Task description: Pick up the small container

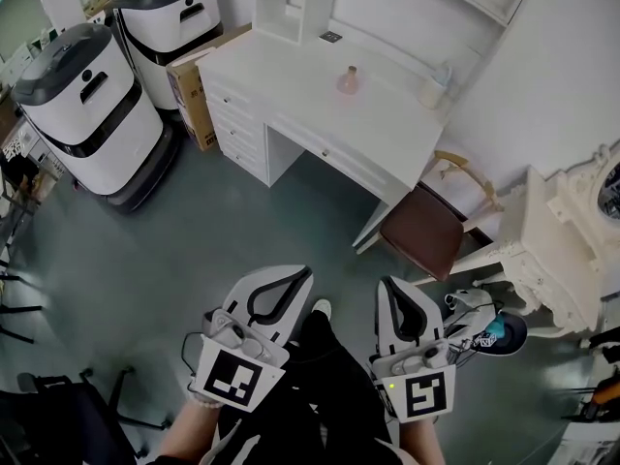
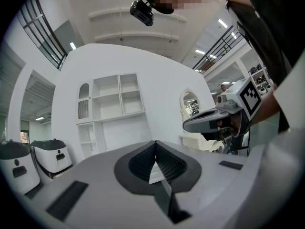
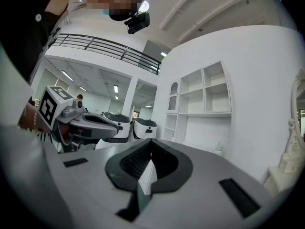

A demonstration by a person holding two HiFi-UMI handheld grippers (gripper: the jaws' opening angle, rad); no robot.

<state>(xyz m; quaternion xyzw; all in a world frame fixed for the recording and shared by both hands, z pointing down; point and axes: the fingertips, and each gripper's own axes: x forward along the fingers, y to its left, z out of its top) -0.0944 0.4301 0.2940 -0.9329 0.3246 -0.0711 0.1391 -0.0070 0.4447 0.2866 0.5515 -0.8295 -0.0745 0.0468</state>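
Note:
A small pink container [image 1: 348,81] stands on the white desk [image 1: 291,76] at the far side of the room, with a cream cup [image 1: 431,93] further right near the wall. In the right gripper view a small pale item [image 3: 218,147], too small to identify, shows on the desk. My left gripper [image 1: 300,273] and right gripper [image 1: 388,285] are held side by side, low in the head view and well short of the desk. The left gripper [image 2: 155,145] has its jaws pressed together with nothing between them. The right gripper [image 3: 151,142] is likewise shut and empty.
Two white and grey wheeled machines [image 1: 87,105] [image 1: 174,17] stand at the left beside a cardboard box [image 1: 194,85]. A brown-seated chair [image 1: 426,229] sits at the desk's right end. An ornate white dressing table [image 1: 557,250] is at the right. Grey floor lies between me and the desk.

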